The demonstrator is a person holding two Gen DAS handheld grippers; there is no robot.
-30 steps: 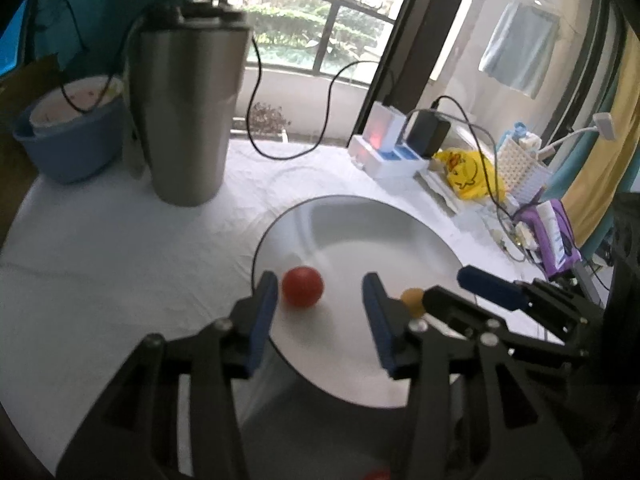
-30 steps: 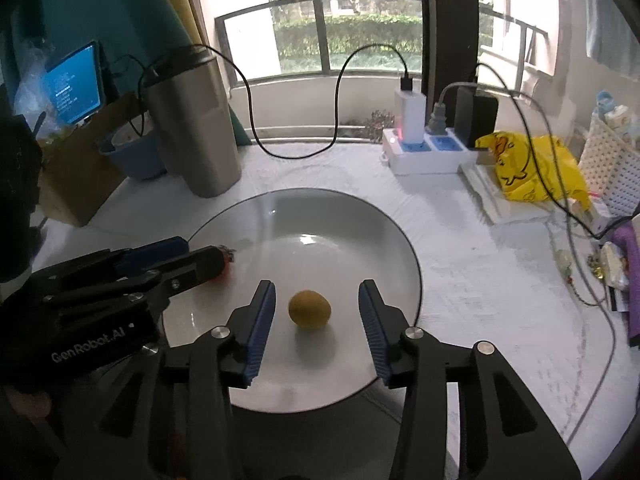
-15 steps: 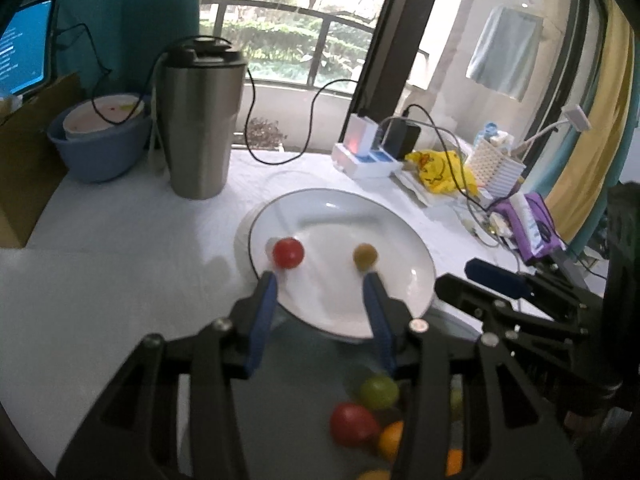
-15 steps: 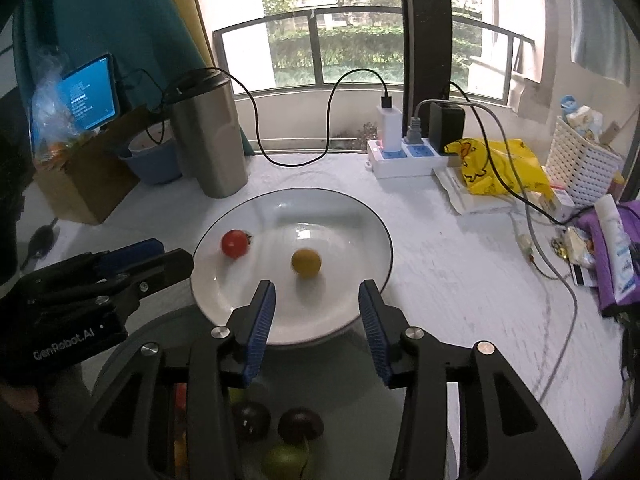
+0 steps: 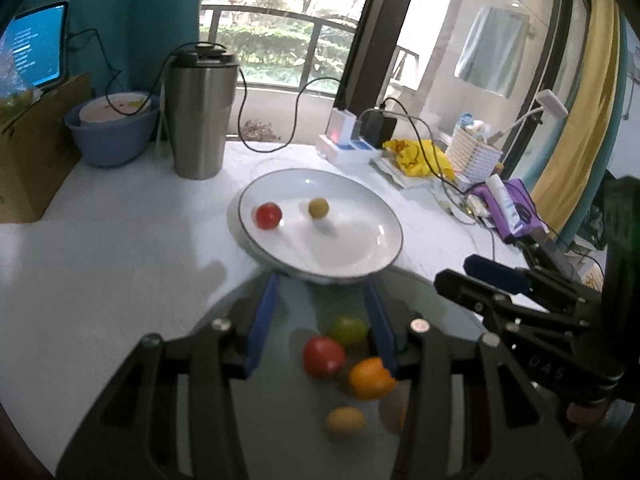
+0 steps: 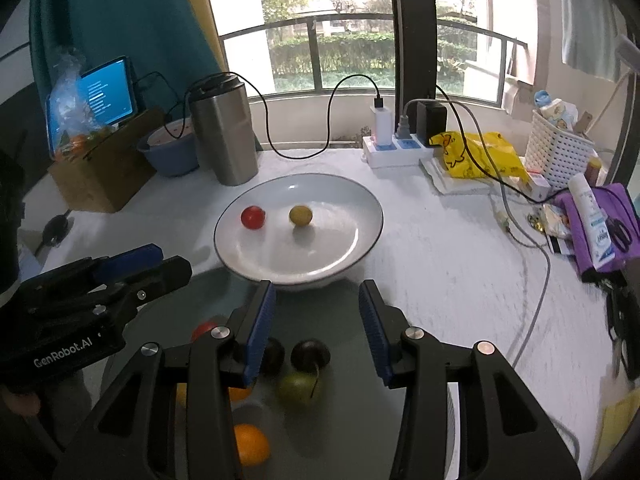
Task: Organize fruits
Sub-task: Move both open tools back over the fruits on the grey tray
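A white plate (image 5: pixel 372 256) (image 6: pixel 360 216) holds a red tomato (image 5: pixel 268 216) (image 6: pixel 253 217) and a yellow-green fruit (image 5: pixel 318 208) (image 6: pixel 301 215). Nearer me, a grey glass tray (image 5: pixel 280 400) (image 6: pixel 340 420) holds several fruits: a red one (image 5: pixel 323 356), a green one (image 5: pixel 349 329) (image 6: pixel 298 389), an orange (image 5: pixel 370 378) (image 6: pixel 250 444), a yellow one (image 5: pixel 345 420) and two dark plums (image 6: pixel 310 354). My left gripper (image 5: pixel 322 322) is open and empty above the tray. My right gripper (image 6: pixel 316 326) is open and empty above the tray.
A steel tumbler (image 5: pixel 200 112) (image 6: pixel 224 128) and a blue bowl (image 5: pixel 114 132) stand behind the plate at the left. A power strip (image 6: pixel 394 150), a yellow bag (image 6: pixel 476 156), a white basket (image 6: pixel 558 152) and cables lie at the right. A cardboard box (image 6: pixel 100 168) is far left.
Both grippers have pulled back and up from the plate, leaving the tomato and the yellow-green fruit on it. The tray of fruits has come into view under them.
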